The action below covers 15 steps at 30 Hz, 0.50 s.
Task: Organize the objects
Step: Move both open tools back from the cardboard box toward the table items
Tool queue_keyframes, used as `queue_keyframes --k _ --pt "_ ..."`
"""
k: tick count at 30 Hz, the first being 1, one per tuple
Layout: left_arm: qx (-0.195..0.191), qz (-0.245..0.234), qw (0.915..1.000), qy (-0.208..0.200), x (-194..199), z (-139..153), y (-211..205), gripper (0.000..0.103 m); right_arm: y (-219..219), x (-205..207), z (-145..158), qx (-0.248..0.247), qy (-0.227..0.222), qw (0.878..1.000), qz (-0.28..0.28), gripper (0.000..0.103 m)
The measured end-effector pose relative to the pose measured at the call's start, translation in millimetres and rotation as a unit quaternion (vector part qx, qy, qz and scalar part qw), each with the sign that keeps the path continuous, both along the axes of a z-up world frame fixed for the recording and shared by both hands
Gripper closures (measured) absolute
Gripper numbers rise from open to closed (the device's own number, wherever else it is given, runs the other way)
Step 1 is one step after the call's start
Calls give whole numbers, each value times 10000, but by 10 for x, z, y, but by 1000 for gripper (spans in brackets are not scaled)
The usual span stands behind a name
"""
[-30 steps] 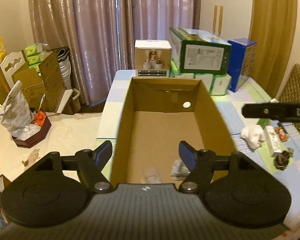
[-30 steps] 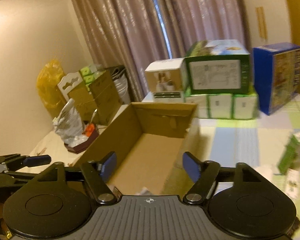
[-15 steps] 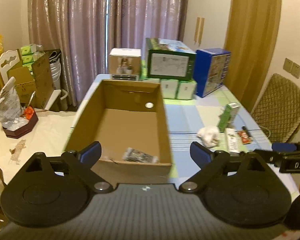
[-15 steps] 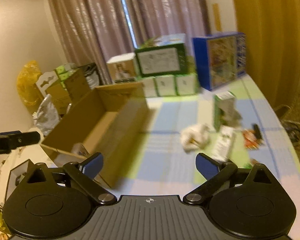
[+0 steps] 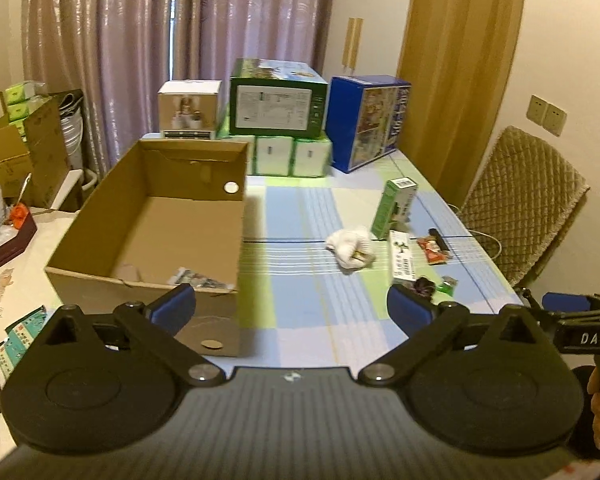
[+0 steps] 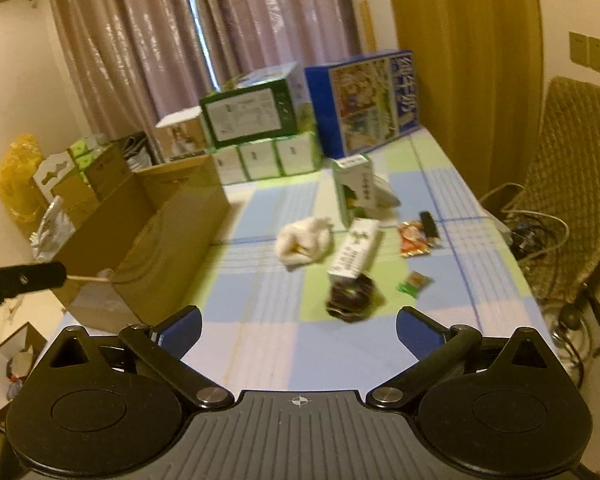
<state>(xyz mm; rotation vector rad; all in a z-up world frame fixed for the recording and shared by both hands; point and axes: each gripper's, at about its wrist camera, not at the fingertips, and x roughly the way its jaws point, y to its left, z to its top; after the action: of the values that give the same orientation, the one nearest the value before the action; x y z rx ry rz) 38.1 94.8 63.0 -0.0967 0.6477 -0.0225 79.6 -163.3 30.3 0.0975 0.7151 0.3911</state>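
Both tools were empty and spread wide: the left tool (image 5: pixel 291 307) hung at the bottom of its frame, over the tabletop (image 5: pixel 312 308) just right of the near corner of the cardboard box (image 5: pixel 156 216), while the right tool (image 6: pixel 298 330) pointed at the loose clutter in the middle of its frame. The box, at centre left of the left view, already held a small packet (image 5: pixel 196 276) near its front wall. Still out on the cloth at centre right lay a crumpled white wad (image 6: pixel 305 242), an upright green carton (image 6: pixel 354 190), a flat white-and-green box (image 6: pixel 354 254), a dark round item (image 6: pixel 350 298), a red snack packet (image 6: pixel 414 242) and a small green wrapper (image 6: pixel 414 283).

The step in hand looked like a reach for the next piece. The dark round item lay nearest the right tool; the next move would probably call for lowering over it, centring it between the fingers, then pinching it before any carry to the box.
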Motion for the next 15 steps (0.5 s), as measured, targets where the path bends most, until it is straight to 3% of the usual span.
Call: queue_keyframes --k 15 --pt "32 -592 9975 375 278 -340 -594 2 -583 1 -247 68 165 9976 -667 2"
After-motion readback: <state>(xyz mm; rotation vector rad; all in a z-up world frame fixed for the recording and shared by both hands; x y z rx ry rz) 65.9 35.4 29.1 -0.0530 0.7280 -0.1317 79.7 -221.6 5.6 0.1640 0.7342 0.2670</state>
